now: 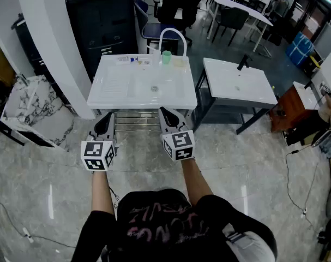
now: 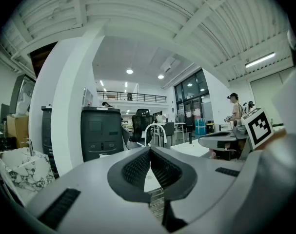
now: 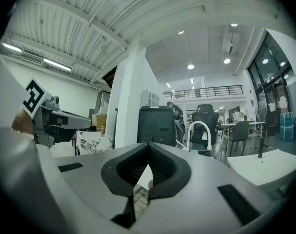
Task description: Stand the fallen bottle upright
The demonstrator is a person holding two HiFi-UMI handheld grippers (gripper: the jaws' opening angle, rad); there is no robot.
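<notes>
Ahead, bottle (image 1: 127, 59) lies flat on sink (image 1: 108, 87) ledge — small, pale.

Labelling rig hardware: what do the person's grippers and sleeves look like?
The left hand-held gripper and right hand-held gripper each have a grey body, black ribbed pads and a white cube with black square markers. The person wears a black short-sleeved T-shirt.

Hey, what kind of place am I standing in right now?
Probably an open-plan office or workshop hall: office chairs and desks at the back, two freestanding white sink units on a polished floor, and a mezzanine railing beyond.
</notes>
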